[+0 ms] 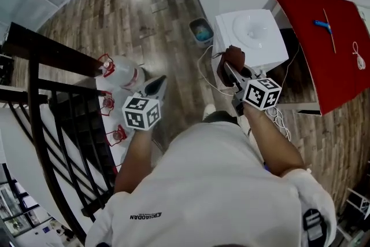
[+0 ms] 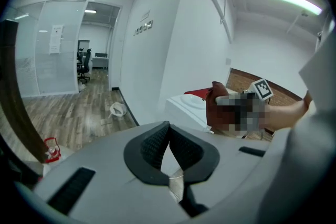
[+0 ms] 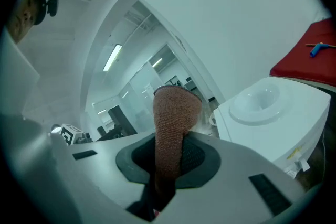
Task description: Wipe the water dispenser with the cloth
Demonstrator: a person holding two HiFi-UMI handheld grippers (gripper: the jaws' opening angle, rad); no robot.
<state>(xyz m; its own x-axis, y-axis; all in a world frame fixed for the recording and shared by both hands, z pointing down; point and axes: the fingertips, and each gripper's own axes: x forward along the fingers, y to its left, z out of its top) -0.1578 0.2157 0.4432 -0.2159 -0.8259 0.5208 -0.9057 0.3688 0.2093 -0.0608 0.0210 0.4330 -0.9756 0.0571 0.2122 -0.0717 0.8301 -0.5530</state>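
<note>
Underfoot, the wooden floor (image 1: pixel 144 20) takes up most of the head view. A black railing (image 1: pixel 58 101) runs down our left side. At the upper right stands a red table (image 1: pixel 324 49), and just beside its left edge is the white water dispenser (image 1: pixel 254 37), seen from above with a round basin sunk in its top. The right gripper view shows that same dispenser (image 3: pixel 273 113) to the right of the jaws.

Near the railing, large water bottles (image 1: pixel 124 72) with red handles lie in a row on the floor.

We hold the left gripper (image 1: pixel 161 81) low and well apart from the dispenser, over the floor. In the left gripper view, the left gripper (image 2: pixel 168 131) has its two black pads meeting at the tips, with nothing between them.

We hold the right gripper (image 1: pixel 231 69) at the near edge of the dispenser. In the right gripper view, the right gripper (image 3: pixel 170 157) is clamped on the brown cloth (image 3: pixel 173 123), which stands up out of the jaws as a rounded wad. From above, the cloth (image 1: pixel 234 58) sits against the front left corner of the dispenser's top; we cannot tell whether it touches. The left gripper view also catches the cloth (image 2: pixel 216 105) in front of the white body.

A small bin (image 1: pixel 200 30) stands on the floor left of the dispenser. A blue tool (image 1: pixel 322 25) lies on the red table.
</note>
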